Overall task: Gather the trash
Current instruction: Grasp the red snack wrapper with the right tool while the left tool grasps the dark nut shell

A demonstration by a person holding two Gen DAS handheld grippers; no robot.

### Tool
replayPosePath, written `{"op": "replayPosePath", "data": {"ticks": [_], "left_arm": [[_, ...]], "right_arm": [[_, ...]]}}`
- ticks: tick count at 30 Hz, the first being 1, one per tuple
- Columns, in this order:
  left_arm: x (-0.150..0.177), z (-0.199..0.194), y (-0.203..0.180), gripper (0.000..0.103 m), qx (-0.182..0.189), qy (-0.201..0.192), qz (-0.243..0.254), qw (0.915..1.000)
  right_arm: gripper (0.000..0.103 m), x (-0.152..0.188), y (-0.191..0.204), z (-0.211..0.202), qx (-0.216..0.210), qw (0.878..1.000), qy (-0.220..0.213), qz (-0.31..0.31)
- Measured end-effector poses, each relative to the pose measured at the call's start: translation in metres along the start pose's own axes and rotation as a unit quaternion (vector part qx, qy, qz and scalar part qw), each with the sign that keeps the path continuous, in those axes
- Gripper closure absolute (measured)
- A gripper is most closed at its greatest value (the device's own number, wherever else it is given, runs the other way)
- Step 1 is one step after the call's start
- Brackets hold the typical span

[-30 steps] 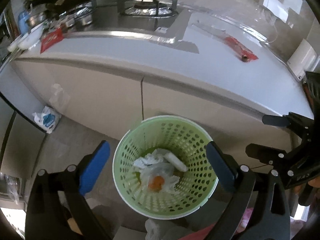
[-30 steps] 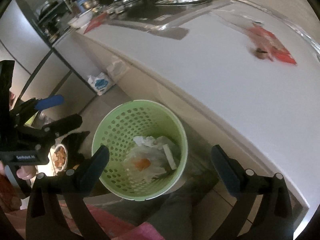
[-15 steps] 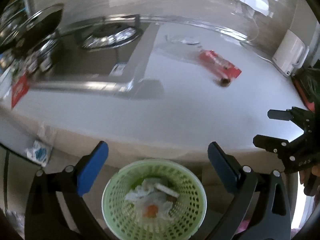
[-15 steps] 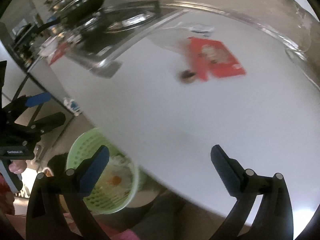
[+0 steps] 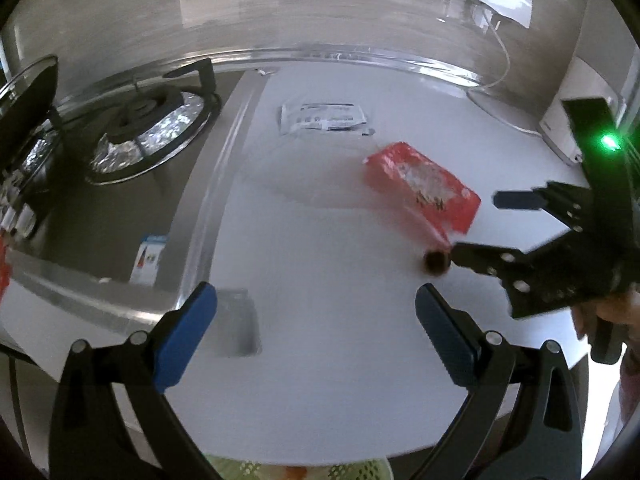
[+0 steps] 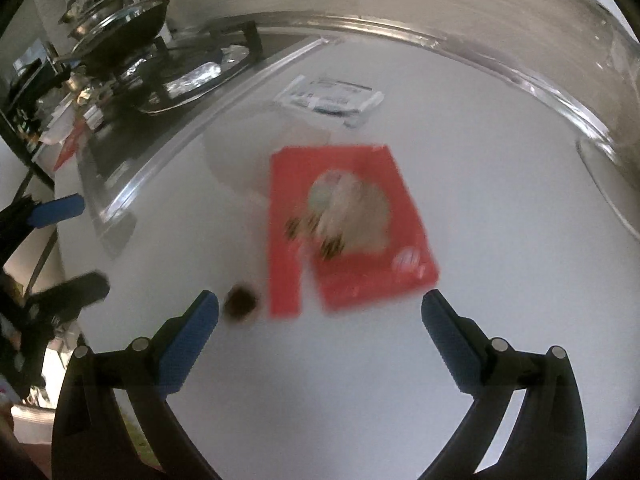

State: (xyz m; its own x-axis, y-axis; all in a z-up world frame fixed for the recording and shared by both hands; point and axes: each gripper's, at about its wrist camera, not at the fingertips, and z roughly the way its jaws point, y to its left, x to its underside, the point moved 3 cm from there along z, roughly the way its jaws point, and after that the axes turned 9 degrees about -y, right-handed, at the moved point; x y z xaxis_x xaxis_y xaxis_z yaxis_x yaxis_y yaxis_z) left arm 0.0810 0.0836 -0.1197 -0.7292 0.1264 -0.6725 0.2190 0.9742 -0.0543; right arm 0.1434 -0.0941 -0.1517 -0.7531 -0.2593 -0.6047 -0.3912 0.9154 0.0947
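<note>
A flat red snack wrapper (image 6: 344, 232) lies on the white counter (image 6: 500, 208), straight ahead of my open right gripper (image 6: 320, 312) and a little beyond its fingertips. A small brown scrap (image 6: 240, 302) sits beside its left fingertip. A clear printed packet (image 6: 332, 96) lies further back. In the left wrist view the red wrapper (image 5: 424, 188), the brown scrap (image 5: 436, 261) and the packet (image 5: 322, 118) lie ahead and to the right of my open, empty left gripper (image 5: 316, 312). The right gripper (image 5: 476, 228) shows there beside the scrap. The green basket's rim (image 5: 240, 470) peeks below the counter edge.
A gas stove (image 5: 148, 132) with foil-lined burners fills the counter's left, with a lidded black pan (image 6: 120, 36) on its far burner. A white appliance (image 5: 568, 128) with a cable stands at the back right. A hand (image 5: 616, 308) holds the right gripper.
Both grippers have risen from over the green basket by the cabinet to above the counter. The right gripper has closed in on the red wrapper and brown scrap. Both stay open.
</note>
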Motion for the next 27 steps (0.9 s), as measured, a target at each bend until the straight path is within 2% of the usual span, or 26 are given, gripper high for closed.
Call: {"op": "replayPosePath", "data": {"ticks": [5,11,22,27], "left_arm": [[-0.010,0.011,-0.006,0.008,-0.011,0.005,0.001,0.9999],[-0.018,0.024,-0.005,0.008,-0.019,0.016,-0.009,0.9997],[-0.028,0.033,-0.006,0.008,-0.022,0.017,-0.036,0.9990],[-0.027,0.034,-0.007,0.008,-0.028,0.019,-0.034,0.9989]], "right_arm": [[0.002,-0.023,-0.016,0.029,-0.013,1.000,0.010,-0.014],[0.002,-0.036,-0.024,0.046,-0.025,0.999,0.018,-0.025],[0.002,-0.037,-0.020,0.051,-0.038,0.998,0.028,-0.032],[0.002,-0.031,-0.019,0.048,-0.027,0.998,0.024,-0.043]]}}
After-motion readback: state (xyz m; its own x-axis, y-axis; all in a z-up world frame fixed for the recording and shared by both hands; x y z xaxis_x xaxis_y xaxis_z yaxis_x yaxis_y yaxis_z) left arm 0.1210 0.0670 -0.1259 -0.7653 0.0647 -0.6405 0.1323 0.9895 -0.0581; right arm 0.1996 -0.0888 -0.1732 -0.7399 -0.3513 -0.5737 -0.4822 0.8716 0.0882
